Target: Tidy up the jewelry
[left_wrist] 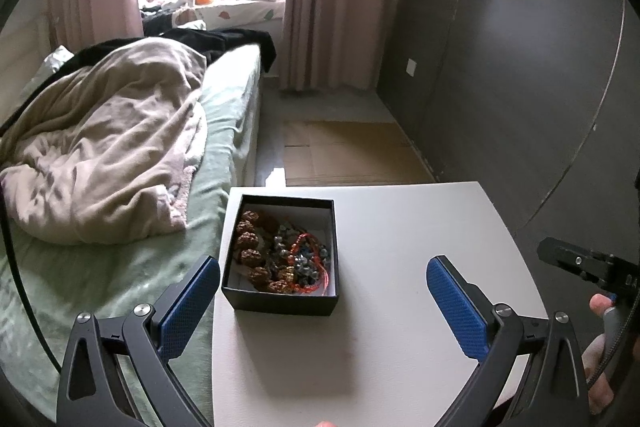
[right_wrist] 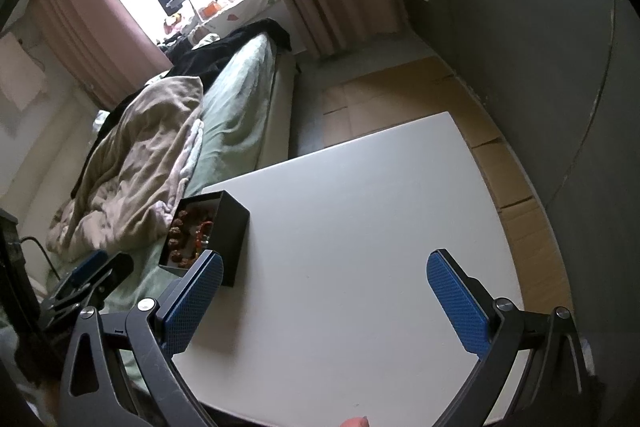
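My left gripper (left_wrist: 323, 291) and right gripper (right_wrist: 325, 287) both gape wide, holding nothing. The jewelry box (left_wrist: 280, 301) sits at the table's (left_wrist: 400, 227) left edge, just beyond my left fingers.

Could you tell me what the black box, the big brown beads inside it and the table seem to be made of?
Black box: likely matte cardboard, given its thin straight walls and pale lining. Big brown beads: knobbly and dull, perhaps carved seeds or wood; too small to be sure. Table: smooth white top with a soft sheen, probably laminate or painted board.
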